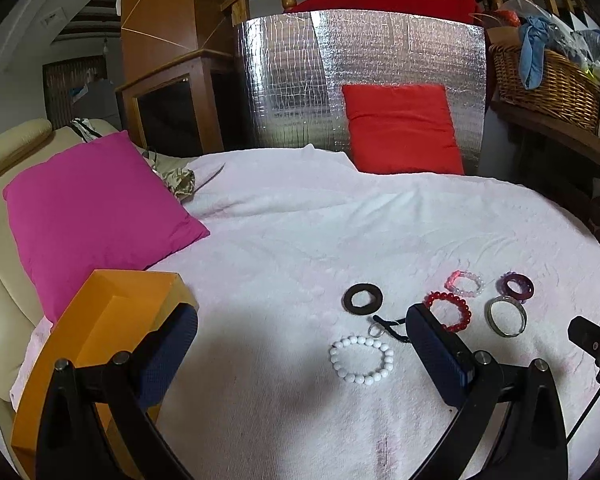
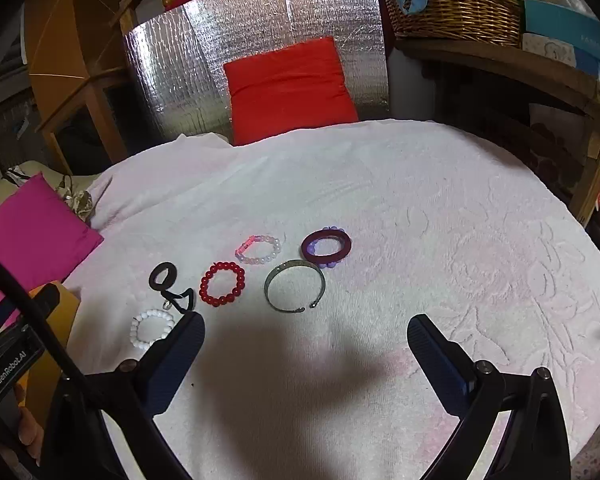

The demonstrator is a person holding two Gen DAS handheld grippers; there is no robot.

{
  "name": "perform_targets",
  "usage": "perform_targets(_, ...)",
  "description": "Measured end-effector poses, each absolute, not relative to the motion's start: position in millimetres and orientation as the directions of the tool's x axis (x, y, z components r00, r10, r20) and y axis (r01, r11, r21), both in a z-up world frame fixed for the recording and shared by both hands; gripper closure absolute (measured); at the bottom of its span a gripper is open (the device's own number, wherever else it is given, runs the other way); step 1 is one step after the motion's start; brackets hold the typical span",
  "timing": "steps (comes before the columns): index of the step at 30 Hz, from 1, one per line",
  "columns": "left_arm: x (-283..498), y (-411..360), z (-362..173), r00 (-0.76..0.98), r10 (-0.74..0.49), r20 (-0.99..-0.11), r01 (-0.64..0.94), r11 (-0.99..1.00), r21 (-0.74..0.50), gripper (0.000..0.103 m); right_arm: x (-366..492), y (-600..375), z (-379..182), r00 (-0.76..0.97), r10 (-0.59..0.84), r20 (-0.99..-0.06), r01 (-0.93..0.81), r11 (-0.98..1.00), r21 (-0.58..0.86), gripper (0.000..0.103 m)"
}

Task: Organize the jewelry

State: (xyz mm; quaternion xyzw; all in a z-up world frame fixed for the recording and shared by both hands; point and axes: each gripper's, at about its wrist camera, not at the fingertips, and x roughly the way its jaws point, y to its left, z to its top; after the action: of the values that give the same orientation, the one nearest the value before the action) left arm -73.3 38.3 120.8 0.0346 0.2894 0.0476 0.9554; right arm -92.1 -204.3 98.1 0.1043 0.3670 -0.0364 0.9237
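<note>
Several pieces of jewelry lie on a white towel (image 1: 300, 240): a white bead bracelet (image 1: 361, 359) (image 2: 151, 327), a red bead bracelet (image 1: 449, 311) (image 2: 222, 283), a pink and white bead bracelet (image 1: 465, 283) (image 2: 258, 249), a purple ring-shaped bangle (image 1: 516, 287) (image 2: 326, 245), a metal open bangle (image 1: 507, 315) (image 2: 295, 286), a black ring (image 1: 363, 298) (image 2: 162, 275) and a small ring on a black cord (image 1: 384, 326) (image 2: 178, 300). My left gripper (image 1: 300, 320) is open above the white bracelet. My right gripper (image 2: 306, 330) is open and empty, just in front of the metal bangle.
An orange box (image 1: 112, 320) stands at the left by my left finger. A magenta pillow (image 1: 96, 216) lies left, a red pillow (image 1: 402, 128) leans on a silver foil panel (image 1: 292, 80) at the back. A wicker basket (image 1: 548, 80) sits on a wooden shelf at right.
</note>
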Motion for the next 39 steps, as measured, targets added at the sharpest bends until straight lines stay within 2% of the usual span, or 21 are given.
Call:
perform_targets(20,-59,42,106,0.799,0.126,-0.589,-0.072,0.991,0.114,0.0,-71,-210,80,0.677,0.024,-0.736,0.149,0.974,0.17,0.003)
perform_targets(28,-26,63,65,0.647,0.038,-0.761,-0.029,0.999,0.025,0.0,-48,-223,52,0.61,0.025,-0.792,0.153,0.977,0.148,0.006)
perform_targets(39,-9,63,36,0.545,-0.048,-0.837,0.04,0.999,-0.032,0.0,-13,-197,29,0.539,0.088,-0.837,0.074,0.986,0.151,0.006)
